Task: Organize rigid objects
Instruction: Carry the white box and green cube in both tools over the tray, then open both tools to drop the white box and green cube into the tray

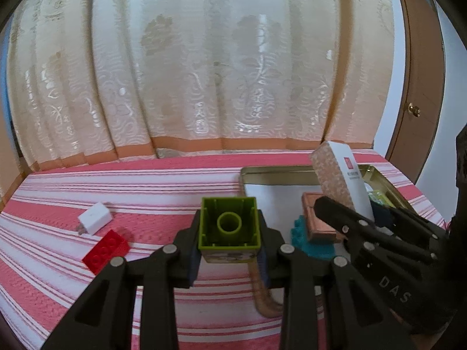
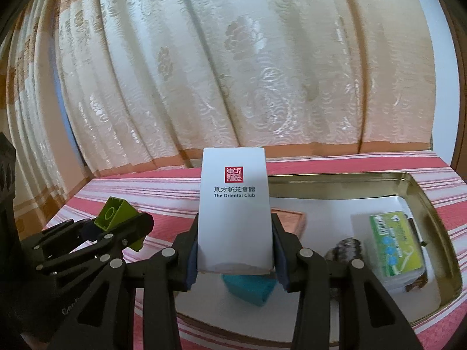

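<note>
Nearest the left wrist camera, the left gripper (image 1: 229,230) pinches a lime-green toy block (image 1: 229,225) between its jaws, hollow underside facing the lens, lifted above the pink-and-white striped cloth (image 1: 146,186) that covers the table. On that cloth, to the block's left, lie a red flat brick (image 1: 105,250) and, just beyond it, a white plug adapter (image 1: 95,218), the two close together. The right gripper (image 2: 235,250) clamps a white box (image 2: 235,210) printed "The Oriental Club" upright between its jaws, held over the near part of a gold metal tray (image 2: 429,204). Under the box, on or beside the tray's white floor, sit a teal toothed piece (image 2: 248,288) and a copper-coloured flat box (image 2: 292,218); I cannot tell from either view whether they touch. Further right inside the tray lies a clear case with a green label (image 2: 391,248), with a small dark mottled object (image 2: 346,248) just beside it. Behind the table hangs a cream patterned curtain (image 1: 204,73).
</note>
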`<state>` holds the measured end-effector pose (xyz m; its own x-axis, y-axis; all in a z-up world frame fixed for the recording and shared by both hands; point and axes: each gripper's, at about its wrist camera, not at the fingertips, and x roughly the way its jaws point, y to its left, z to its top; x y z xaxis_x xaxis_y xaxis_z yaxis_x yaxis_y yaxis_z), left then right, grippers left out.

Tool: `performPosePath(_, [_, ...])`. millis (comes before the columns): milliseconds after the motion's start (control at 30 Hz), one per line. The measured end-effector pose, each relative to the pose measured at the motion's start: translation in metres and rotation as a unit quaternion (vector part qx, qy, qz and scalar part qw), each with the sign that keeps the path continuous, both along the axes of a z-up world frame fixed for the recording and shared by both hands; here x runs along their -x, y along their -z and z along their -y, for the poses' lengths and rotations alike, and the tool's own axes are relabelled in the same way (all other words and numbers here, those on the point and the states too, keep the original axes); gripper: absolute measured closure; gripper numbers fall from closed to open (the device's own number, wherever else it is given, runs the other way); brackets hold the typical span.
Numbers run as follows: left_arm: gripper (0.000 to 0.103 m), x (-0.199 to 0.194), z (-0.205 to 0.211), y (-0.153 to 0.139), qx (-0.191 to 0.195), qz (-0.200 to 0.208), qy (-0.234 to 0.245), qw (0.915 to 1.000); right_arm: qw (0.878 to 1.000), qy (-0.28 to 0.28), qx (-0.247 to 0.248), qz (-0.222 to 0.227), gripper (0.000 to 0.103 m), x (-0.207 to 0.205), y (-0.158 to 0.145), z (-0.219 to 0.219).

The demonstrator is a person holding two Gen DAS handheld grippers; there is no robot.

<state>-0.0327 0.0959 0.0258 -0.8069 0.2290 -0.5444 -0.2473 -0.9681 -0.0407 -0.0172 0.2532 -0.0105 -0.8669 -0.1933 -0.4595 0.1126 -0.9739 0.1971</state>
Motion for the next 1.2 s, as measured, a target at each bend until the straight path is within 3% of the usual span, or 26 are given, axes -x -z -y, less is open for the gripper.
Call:
performPosePath(467, [0.073, 0.003, -0.045, -0.006, 0.001, -0.005, 0.03, 0.9995, 0.999, 0.034, 0.008, -0.003, 0.058, 0.0, -0.003, -0.037])
performPosePath(1200, [0.073, 0.02, -0.103, 0.004, -0.001, 0.007, 0.06, 0.9982, 0.992, 0.119, -0.037, 0.017, 0.058, 0.009, 0.006, -0.108])
